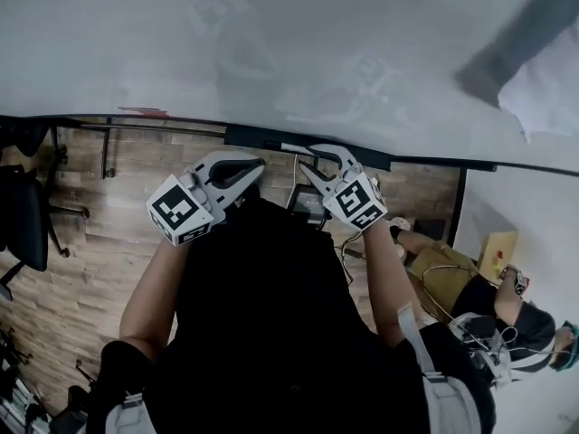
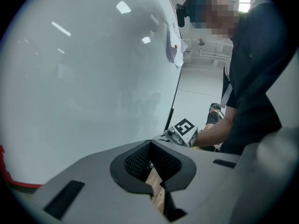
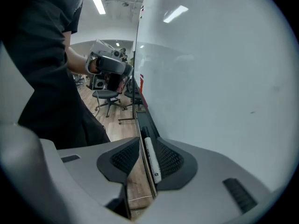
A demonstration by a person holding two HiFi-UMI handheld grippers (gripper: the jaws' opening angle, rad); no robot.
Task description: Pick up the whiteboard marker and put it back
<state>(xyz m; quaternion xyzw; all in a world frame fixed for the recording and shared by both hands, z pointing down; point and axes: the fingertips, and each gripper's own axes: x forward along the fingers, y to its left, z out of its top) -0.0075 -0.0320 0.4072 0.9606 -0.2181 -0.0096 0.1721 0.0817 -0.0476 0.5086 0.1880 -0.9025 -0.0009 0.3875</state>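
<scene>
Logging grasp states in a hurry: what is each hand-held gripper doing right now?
Left hand-held gripper: shut, empty.
Right hand-held gripper: open, jaws either side of the white cylindrical whiteboard marker, not clamped.

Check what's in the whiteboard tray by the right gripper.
A white marker lies along the tray, between the right gripper's open jaws. The gripper hides the tray's nearer stretch.

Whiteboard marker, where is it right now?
In the right gripper view, the whiteboard marker lies in the tray along the bottom of the whiteboard, between the open jaws of the right gripper.
</scene>
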